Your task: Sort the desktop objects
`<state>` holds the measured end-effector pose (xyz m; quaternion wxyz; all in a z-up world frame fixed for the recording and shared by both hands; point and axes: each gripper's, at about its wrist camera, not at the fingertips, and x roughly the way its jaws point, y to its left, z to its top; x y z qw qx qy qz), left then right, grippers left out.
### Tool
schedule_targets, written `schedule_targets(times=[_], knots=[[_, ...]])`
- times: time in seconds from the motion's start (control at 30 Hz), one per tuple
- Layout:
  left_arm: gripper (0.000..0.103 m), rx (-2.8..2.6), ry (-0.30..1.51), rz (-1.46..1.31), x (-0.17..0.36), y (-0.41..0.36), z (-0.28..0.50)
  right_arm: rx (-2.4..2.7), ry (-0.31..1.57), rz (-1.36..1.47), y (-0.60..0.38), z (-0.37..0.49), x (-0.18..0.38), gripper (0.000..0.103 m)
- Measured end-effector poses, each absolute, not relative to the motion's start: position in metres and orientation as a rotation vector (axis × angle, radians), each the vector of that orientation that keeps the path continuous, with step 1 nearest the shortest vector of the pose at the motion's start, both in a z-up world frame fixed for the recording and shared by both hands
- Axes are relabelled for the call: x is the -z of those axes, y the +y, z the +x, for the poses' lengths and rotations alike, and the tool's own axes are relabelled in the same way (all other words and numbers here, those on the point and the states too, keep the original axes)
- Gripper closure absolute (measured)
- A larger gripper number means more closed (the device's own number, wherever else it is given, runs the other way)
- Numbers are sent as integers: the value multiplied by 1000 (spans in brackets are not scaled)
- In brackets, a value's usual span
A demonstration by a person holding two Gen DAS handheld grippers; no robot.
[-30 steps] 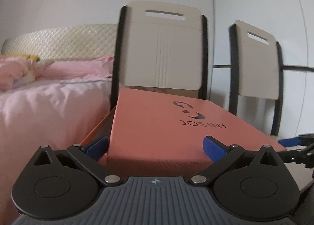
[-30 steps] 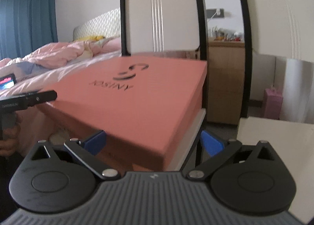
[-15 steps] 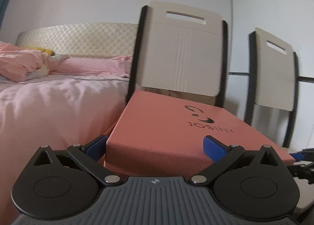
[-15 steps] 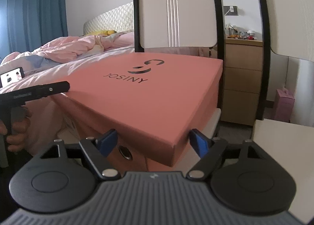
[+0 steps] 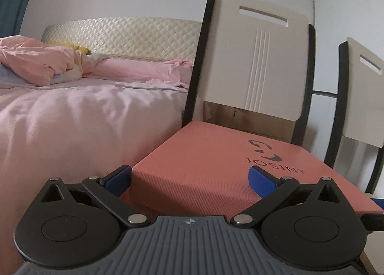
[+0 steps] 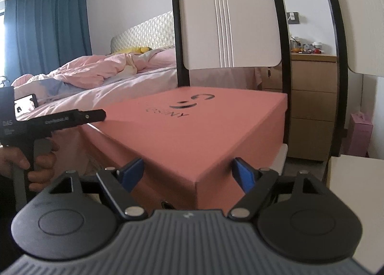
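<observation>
Salmon-pink box — both grippers level, straddling corners.

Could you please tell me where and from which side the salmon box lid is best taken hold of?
Probably grip the salmon box lid by its rim at a near corner, coming in roughly level from the front: the flat top is too wide to span, while the rim's two faces meet there. The right tool has just been closing its jaws with that corner between them.
</observation>
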<state>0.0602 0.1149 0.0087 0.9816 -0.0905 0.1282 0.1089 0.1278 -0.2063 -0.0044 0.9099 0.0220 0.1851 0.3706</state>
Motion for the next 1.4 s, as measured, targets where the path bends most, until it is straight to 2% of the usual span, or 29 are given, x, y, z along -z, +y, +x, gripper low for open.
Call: schedule_targets(times=[1.17, 1.4], knots=[[0, -201, 311, -129, -3, 111, 71, -705, 414, 14, -196, 122, 3, 23], [0, -211, 303, -100, -8, 103, 51, -632, 406, 31, -190, 105, -7, 24]])
